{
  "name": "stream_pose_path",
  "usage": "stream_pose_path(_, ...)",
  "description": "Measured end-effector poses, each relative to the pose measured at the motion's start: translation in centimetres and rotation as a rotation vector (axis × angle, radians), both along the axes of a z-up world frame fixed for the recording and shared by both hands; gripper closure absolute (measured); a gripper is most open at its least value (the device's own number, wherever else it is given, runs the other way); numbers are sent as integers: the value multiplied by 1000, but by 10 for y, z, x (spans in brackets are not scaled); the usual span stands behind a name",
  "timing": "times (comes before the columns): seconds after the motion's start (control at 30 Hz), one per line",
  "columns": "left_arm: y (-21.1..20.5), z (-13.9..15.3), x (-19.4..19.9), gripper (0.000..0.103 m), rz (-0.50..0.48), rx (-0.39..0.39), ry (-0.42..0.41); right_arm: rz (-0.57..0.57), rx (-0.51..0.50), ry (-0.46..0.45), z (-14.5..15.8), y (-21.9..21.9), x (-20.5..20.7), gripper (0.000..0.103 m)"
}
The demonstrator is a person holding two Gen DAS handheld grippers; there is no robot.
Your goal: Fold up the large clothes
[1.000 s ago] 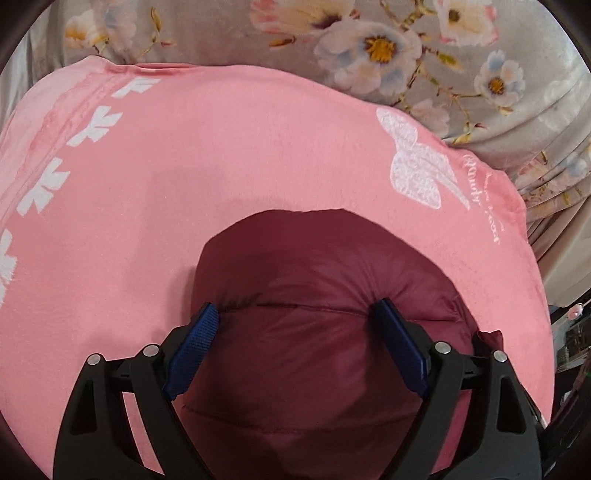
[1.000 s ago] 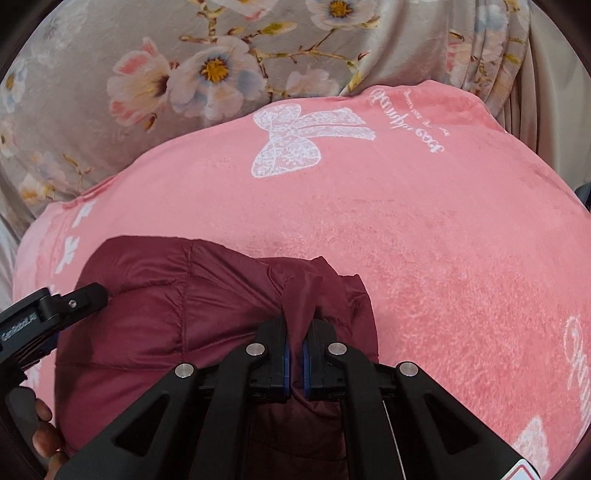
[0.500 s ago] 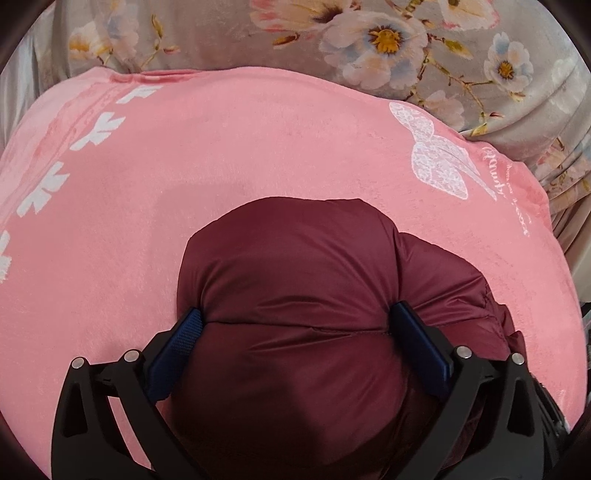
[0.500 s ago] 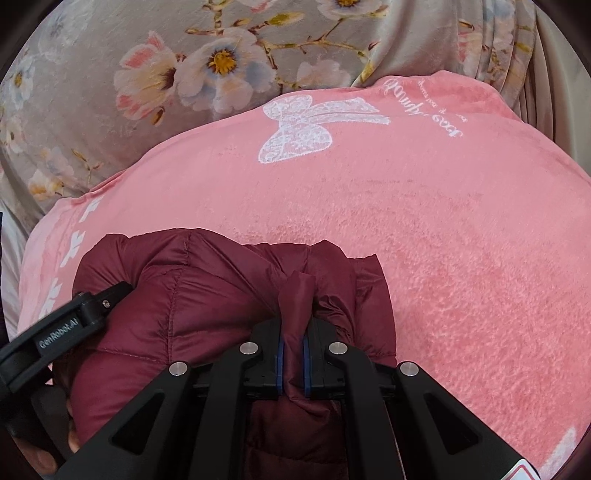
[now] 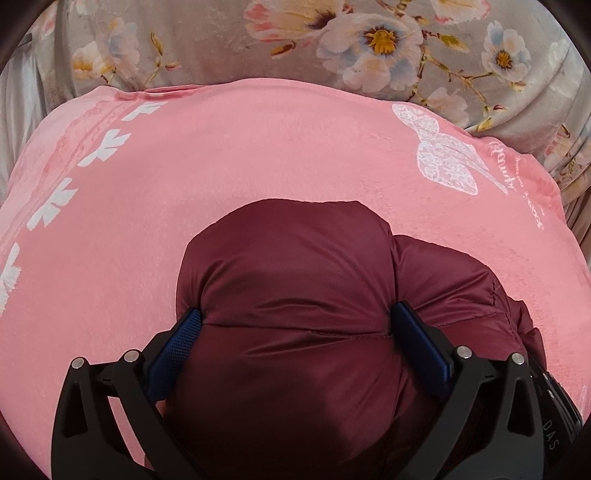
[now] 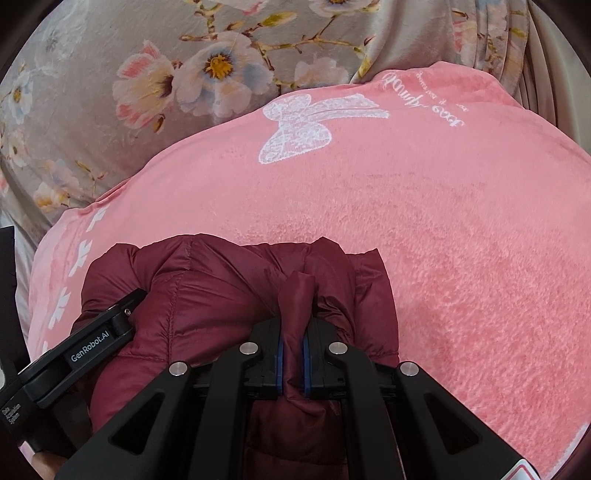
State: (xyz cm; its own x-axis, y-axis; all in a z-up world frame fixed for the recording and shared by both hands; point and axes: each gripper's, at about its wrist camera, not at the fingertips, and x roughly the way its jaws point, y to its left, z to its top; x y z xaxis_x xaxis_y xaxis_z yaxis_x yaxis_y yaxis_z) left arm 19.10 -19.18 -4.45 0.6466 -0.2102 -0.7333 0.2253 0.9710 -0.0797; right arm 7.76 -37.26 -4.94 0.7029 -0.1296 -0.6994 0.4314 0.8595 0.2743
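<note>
A dark red puffer jacket (image 5: 288, 266) lies bunched on a pink fleece blanket (image 5: 221, 166). My left gripper (image 5: 297, 317) stands at its widest, straddling a puffy fold. The fabric bulges between the blue pads (image 5: 184, 332) and brushes them without being squeezed. In the right wrist view the jacket (image 6: 207, 280) fills the lower left, with the left gripper's finger (image 6: 107, 336) lying against its left side. My right gripper (image 6: 293, 332) is shut on a thin upright pinch of the jacket's fabric near its right edge.
The pink blanket (image 6: 443, 221) carries a white bow print (image 6: 306, 125) and a row of white leaf shapes (image 5: 99, 151) along its left border. Behind it lies a grey floral bedsheet (image 5: 221, 40), with folds at the far right (image 6: 498, 33).
The left jaws have spread wider and the jacket fold between them has puffed out. Both grippers sank a little toward the blanket, the right one keeping its pinch.
</note>
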Motion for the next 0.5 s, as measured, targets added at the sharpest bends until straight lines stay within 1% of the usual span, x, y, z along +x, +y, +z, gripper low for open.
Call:
stream_pose_path(0.13,-3,-1,1,5,8,20,-7,-3,4,-3,-1,0,0,99)
stream_pose_path(0.23,-4,-1,2,5,9,29,-6,-5,26,-15,-2,-4,0,99)
stream_pose_path(0.33,-3,-1,2,5,4,20,-1,-1,98,-64,-3,-14,-7,98)
stream_pose_path(0.37,-1,-1,2,5,-5,11,8,-7,148,-100,-3,-21,-13,98)
stream_pose_path(0.43,6,4,-2,5,-29,4,35,-48,220,-130,1,-33,-28,95)
stream_pose_path(0.47,12,9,-9,5,-41,6,46,-76,242,-141,8,-36,-42,88)
stream_pose_path(0.5,18,16,-18,5,-50,13,41,-112,207,-148,20,-34,-57,82)
